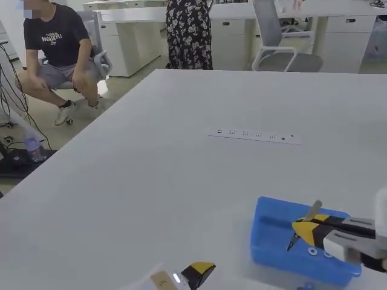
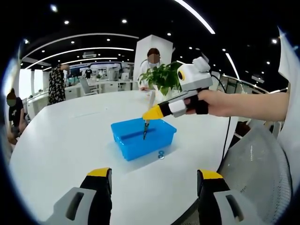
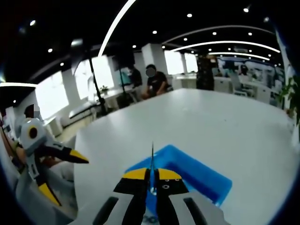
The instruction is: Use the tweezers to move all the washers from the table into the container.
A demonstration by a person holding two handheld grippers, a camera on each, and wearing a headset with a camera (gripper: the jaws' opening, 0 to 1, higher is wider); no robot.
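Right gripper [image 3: 152,177] clamped on tweezers [image 3: 152,159], tips over blue container [image 3: 206,180]. Two washers [image 1: 312,251] probably inside; one washer [image 2: 161,154] sits on table [image 2: 70,140] beside it, so not finished. Left gripper [image 2: 154,178] spread, empty.

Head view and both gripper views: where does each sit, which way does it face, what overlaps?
Head view: on the headset, looking forward and down across the table; left gripper and right gripper show low in frame.
Left gripper view: on the left gripper, facing the blue container between its open jaws; a hand holds the right gripper.
Right gripper view: on the right gripper, looking along the tweezers over the container; jaws shut on them.
Shared: the container, in all three.
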